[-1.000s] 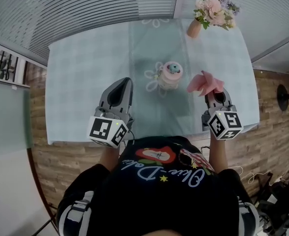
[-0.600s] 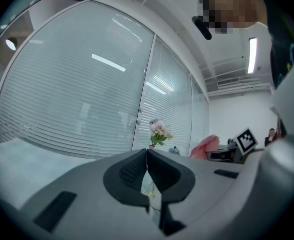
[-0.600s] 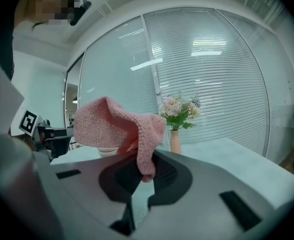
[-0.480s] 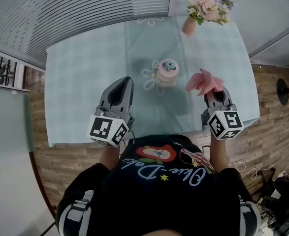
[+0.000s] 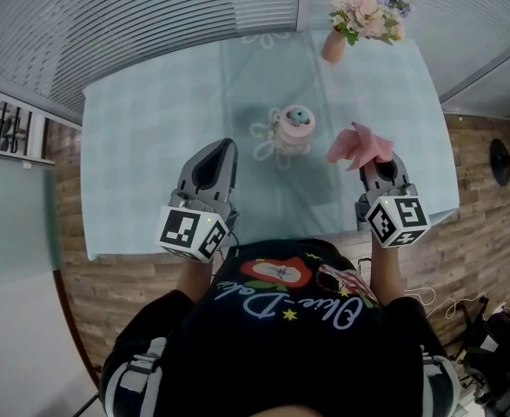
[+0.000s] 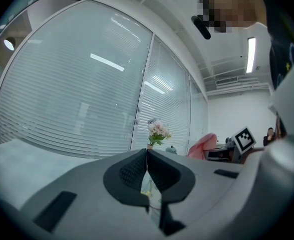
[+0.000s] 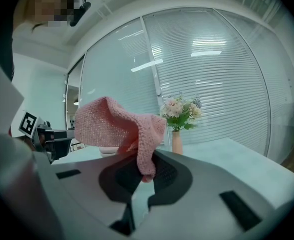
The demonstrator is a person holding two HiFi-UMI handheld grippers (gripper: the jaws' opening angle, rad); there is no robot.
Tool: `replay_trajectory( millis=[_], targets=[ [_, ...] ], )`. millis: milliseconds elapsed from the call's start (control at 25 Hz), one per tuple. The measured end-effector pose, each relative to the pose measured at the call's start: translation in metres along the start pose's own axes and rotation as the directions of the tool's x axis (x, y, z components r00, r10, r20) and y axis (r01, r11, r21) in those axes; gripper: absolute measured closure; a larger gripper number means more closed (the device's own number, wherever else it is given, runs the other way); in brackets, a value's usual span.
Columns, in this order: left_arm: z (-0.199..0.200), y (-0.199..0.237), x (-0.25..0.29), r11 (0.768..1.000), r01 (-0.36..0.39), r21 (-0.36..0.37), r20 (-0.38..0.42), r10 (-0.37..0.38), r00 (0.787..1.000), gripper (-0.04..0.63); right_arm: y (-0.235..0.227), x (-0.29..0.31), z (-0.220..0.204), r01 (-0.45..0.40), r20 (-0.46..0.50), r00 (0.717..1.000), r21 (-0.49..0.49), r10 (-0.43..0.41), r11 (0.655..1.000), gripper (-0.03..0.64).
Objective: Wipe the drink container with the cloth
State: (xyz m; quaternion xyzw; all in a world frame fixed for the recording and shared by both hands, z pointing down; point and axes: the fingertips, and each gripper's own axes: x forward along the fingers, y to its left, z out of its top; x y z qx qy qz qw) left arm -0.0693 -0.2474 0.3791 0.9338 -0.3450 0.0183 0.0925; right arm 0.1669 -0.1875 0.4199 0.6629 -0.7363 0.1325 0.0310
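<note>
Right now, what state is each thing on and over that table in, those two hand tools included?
left gripper: jaws shut, nothing between them.
right gripper: shut on the pink cloth.
pink cloth: bunched, held up off the table.
drink container: upright on the table, top on, neither gripper touching it.
flower vase: upright near the table's far edge.

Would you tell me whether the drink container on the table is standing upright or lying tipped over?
Upright: the drink container stands on the table, with its pink lid facing up toward the head view.
</note>
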Motion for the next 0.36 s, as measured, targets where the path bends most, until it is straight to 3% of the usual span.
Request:
replay_trajectory(
  millis=[360],
  targets=[
    [0.0044, -0.0009, -0.0072, 1.0, -0.001, 0.002, 0.007, 0.001, 1.0, 0.591, 0.0022, -0.0029, 0.003, 0.0, 0.0, 1.0, -0.02, 0.0, 1.0, 0.604]
  ],
)
